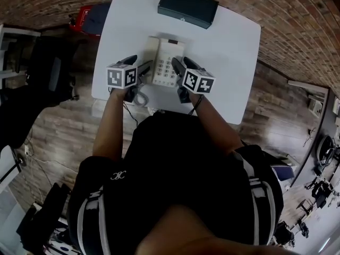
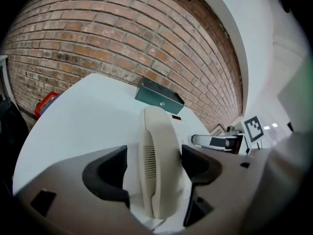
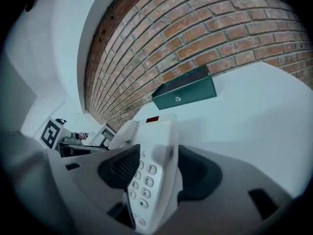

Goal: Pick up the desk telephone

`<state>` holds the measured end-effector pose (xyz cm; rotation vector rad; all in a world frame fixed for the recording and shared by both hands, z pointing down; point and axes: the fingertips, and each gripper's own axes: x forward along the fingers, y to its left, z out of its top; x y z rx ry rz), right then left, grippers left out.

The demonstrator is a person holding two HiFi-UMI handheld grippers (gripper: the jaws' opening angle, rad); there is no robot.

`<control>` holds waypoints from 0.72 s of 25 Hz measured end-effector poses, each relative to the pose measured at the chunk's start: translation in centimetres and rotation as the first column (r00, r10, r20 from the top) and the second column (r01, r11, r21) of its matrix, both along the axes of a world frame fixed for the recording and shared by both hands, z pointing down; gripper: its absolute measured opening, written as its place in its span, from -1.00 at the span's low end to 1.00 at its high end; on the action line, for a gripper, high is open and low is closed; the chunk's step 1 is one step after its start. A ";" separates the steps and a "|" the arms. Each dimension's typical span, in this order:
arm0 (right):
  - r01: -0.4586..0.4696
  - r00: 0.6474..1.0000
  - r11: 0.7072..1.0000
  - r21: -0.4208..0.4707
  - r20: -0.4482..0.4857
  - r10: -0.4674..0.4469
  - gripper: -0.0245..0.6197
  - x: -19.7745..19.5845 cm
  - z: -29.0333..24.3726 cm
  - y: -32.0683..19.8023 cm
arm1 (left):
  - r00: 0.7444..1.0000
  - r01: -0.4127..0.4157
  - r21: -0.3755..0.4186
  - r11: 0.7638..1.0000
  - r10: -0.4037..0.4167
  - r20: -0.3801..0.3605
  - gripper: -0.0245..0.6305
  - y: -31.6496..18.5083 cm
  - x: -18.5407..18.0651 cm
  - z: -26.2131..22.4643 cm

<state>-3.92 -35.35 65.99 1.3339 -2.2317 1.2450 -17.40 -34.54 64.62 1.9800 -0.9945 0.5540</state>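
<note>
A cream desk telephone [image 1: 169,62] lies on the white table [image 1: 228,47], its handset [image 1: 151,54] resting on the left side. My left gripper [image 1: 139,64] is at the phone's left edge. In the left gripper view the handset [image 2: 159,151] stands between the open jaws of the left gripper [image 2: 154,163], with a gap at the left pad. My right gripper [image 1: 179,65] is at the phone's right edge. In the right gripper view the right gripper [image 3: 159,169] straddles the keypad side [image 3: 146,180], jaws wide, pads not visibly pressing.
A dark green box [image 1: 187,6] sits at the table's far edge, beyond the phone. The phone's cord [image 1: 137,97] hangs over the near edge. A red object [image 1: 82,17] is on the floor to the left. A brick wall runs behind the table.
</note>
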 end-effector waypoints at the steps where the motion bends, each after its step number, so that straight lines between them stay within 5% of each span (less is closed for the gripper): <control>1: -0.004 1.000 1.000 -0.014 0.007 0.004 -0.28 0.0 0.3 0.0 | 1.000 -0.010 -0.009 1.000 0.010 -0.008 0.09 0.0 0.1 0.3; 11: -0.004 0.994 0.990 -0.139 0.111 0.020 -0.27 -0.8 2.5 0.5 | 0.958 -0.078 -0.139 0.987 0.036 -0.284 0.10 0.1 1.1 1.9; 18: -0.008 0.988 0.985 -0.174 0.152 0.035 -0.27 -0.7 2.6 0.7 | 0.931 -0.144 -0.175 0.974 0.073 -0.359 0.10 0.4 1.9 2.2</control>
